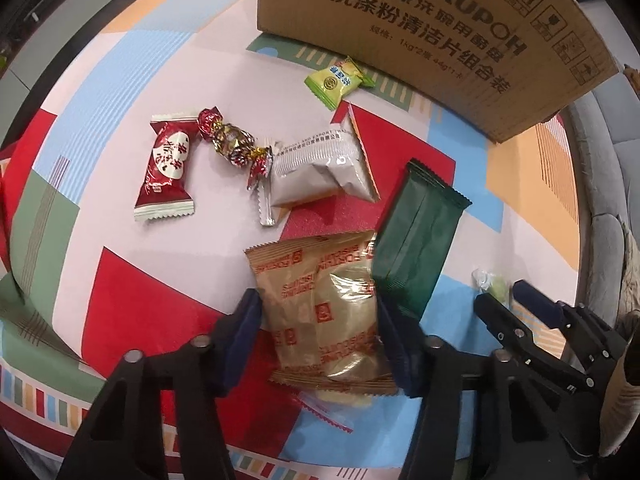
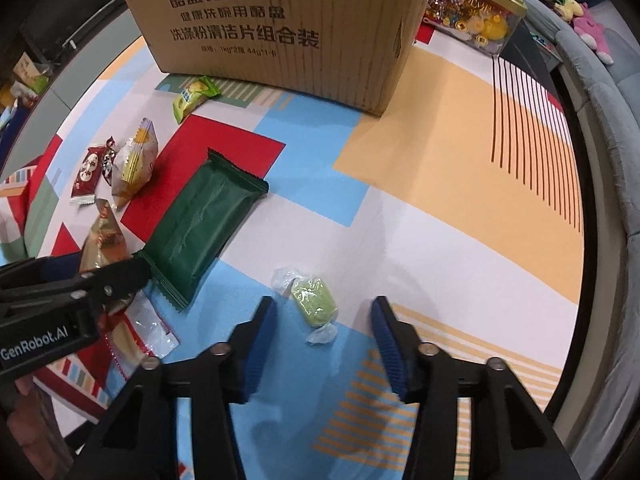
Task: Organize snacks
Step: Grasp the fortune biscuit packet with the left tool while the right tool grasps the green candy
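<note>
My left gripper (image 1: 318, 336) is open, its blue pads on either side of a gold biscuit packet (image 1: 320, 312) that lies on the patterned cloth; whether the pads touch it is unclear. A clear red-edged packet (image 1: 332, 412) lies under it. A dark green packet (image 1: 416, 240) sits just right of it and also shows in the right wrist view (image 2: 200, 224). My right gripper (image 2: 322, 320) is open around a green candy in clear wrap (image 2: 314, 300), not touching it. The left gripper (image 2: 72, 292) shows at that view's left.
A large cardboard box (image 1: 440, 32) stands at the back, also in the right wrist view (image 2: 280, 28). A silver packet (image 1: 316, 168), a foil candy (image 1: 232, 140), a red packet (image 1: 164, 168) and a lime-green packet (image 1: 336, 82) lie on the cloth. A container of trinkets (image 2: 476, 12) stands behind the box.
</note>
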Available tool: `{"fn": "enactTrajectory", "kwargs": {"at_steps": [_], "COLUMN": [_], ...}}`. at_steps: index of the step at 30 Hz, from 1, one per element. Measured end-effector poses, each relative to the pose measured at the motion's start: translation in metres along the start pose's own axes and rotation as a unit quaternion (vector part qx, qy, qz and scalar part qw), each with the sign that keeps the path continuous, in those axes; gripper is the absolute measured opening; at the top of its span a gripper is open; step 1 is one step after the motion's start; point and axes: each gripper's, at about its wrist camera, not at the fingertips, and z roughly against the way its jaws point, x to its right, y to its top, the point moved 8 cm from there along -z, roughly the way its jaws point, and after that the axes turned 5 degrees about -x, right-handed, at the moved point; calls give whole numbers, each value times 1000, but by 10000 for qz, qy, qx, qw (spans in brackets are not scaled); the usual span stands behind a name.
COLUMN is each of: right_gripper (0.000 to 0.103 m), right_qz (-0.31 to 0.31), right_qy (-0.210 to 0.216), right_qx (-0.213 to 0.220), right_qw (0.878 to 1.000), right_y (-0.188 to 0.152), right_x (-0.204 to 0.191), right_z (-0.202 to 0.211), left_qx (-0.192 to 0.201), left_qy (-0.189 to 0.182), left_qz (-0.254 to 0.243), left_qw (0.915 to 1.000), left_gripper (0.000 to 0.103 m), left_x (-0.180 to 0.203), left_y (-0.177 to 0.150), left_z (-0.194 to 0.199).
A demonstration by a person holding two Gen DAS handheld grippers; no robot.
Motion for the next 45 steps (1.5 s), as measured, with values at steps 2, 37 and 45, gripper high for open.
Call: {"fn": "enactTrajectory", "kwargs": {"at_steps": [2,37,45], "right_gripper": [35,22,22], "right_qz": [5,-722,-1001], "right_qy": [13,9,89], "right_qx": [39,444,649], "right_qw": [10000,9964,9928], "right_y": [1,3,6], "right_x": [0,-14,-18], "right_z": [1,47,64], "left_qx": [7,576,763], "left_qy": [-21,163,209], "left_qz": [-48,-778,-964], "left_qw": [10000,9952,9922], "left_gripper": [48,37,37], "left_x": [1,8,5], "left_y": [2,-2,-1], "left_z": [1,44,56]}}
